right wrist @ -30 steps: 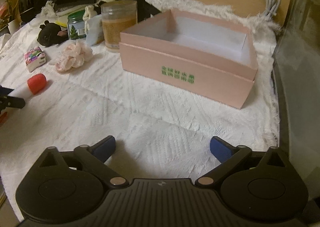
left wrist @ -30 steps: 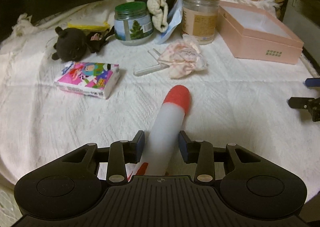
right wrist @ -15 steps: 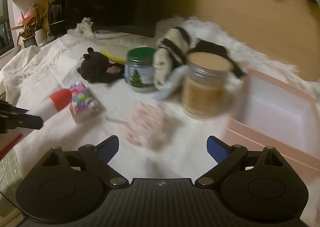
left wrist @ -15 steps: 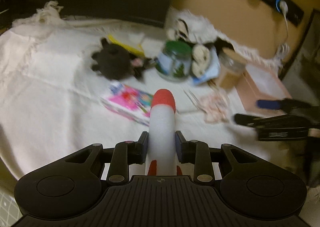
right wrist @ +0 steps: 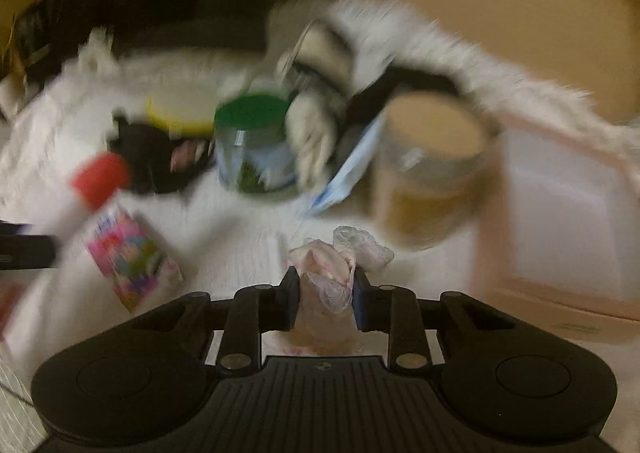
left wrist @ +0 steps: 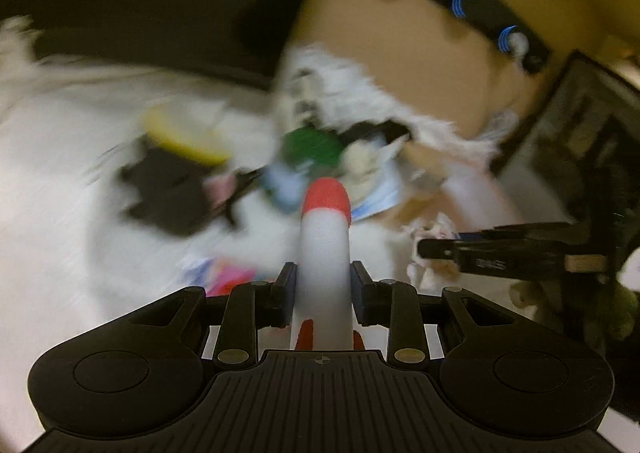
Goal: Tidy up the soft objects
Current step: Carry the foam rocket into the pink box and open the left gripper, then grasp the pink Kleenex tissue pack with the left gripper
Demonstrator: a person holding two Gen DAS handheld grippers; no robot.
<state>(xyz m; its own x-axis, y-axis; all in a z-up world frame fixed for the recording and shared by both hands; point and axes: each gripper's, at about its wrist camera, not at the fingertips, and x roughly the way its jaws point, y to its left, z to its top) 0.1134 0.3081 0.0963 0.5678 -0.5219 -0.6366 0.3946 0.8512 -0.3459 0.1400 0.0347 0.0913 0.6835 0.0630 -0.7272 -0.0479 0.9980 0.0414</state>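
Note:
My left gripper [left wrist: 323, 285] is shut on a white foam rocket [left wrist: 325, 253] with a red tip, held above the white cloth; the rocket also shows in the right wrist view [right wrist: 92, 189]. My right gripper [right wrist: 326, 293] is shut on a pink-and-white scrunchie [right wrist: 332, 265], which also shows in the left wrist view [left wrist: 432, 273]. A black plush toy [right wrist: 148, 157] lies at the back left. The pink box [right wrist: 560, 213] stands open to the right. Both views are blurred by motion.
A green-lidded jar [right wrist: 256, 149], a tan-lidded jar [right wrist: 428, 169] and a colourful tissue pack [right wrist: 128, 253] sit on the white cloth [right wrist: 240, 225]. A striped sock bundle [right wrist: 316, 121] and a yellow item [right wrist: 180, 113] lie behind them.
My right gripper has moved left from the box and shut on the scrunchie. My left gripper has lifted the rocket and swung up and left.

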